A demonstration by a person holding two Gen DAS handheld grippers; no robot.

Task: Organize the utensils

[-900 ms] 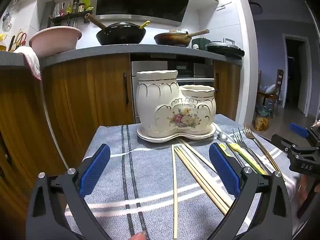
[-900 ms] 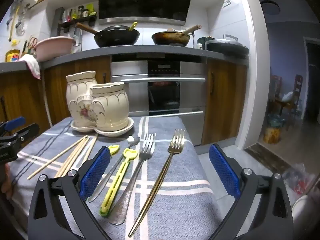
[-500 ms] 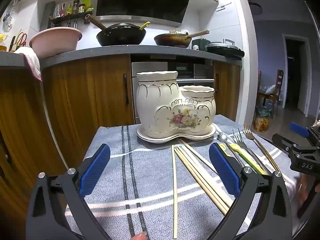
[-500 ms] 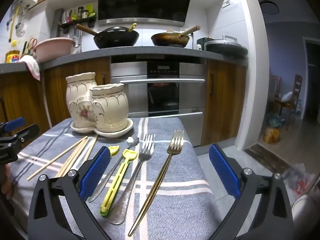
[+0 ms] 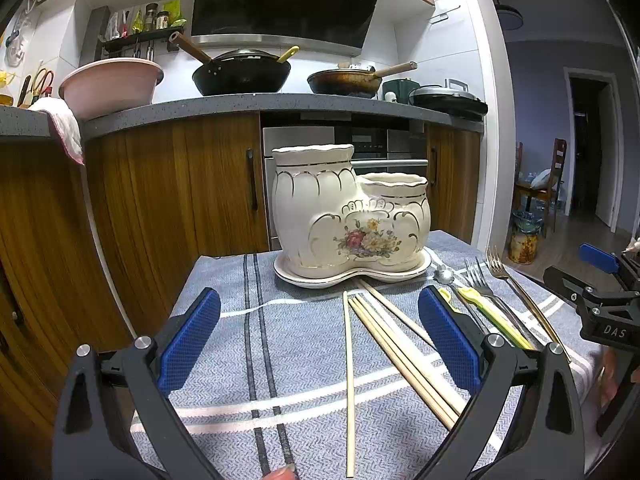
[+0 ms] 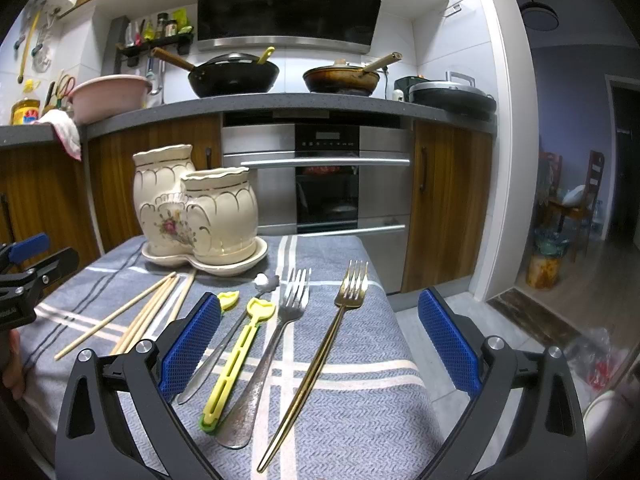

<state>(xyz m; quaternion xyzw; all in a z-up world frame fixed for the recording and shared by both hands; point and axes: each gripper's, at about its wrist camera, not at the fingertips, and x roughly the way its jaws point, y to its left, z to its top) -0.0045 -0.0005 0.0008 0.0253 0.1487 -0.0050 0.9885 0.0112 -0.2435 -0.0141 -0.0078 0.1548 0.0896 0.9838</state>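
A cream two-pot ceramic holder (image 5: 348, 220) (image 6: 196, 212) with a flower print stands on its saucer at the far side of the grey striped cloth. Several wooden chopsticks (image 5: 384, 340) (image 6: 136, 316) lie loose in front of it. To their right lie a gold fork (image 6: 320, 356) (image 5: 520, 304), a silver fork (image 6: 276, 344), a yellow-green plastic utensil (image 6: 236, 364) (image 5: 492, 316) and a small spoon (image 6: 224, 344). My left gripper (image 5: 320, 348) hovers open over the chopsticks, holding nothing. My right gripper (image 6: 320, 348) is open above the forks, empty.
The cloth-covered table (image 6: 352, 408) ends just right of the gold fork, with floor beyond. Behind stand wooden cabinets, an oven (image 6: 320, 184), and a counter with a wok (image 6: 234, 74), a pan and a pink basin (image 5: 110, 84). A fingertip (image 5: 280, 472) shows at the bottom edge.
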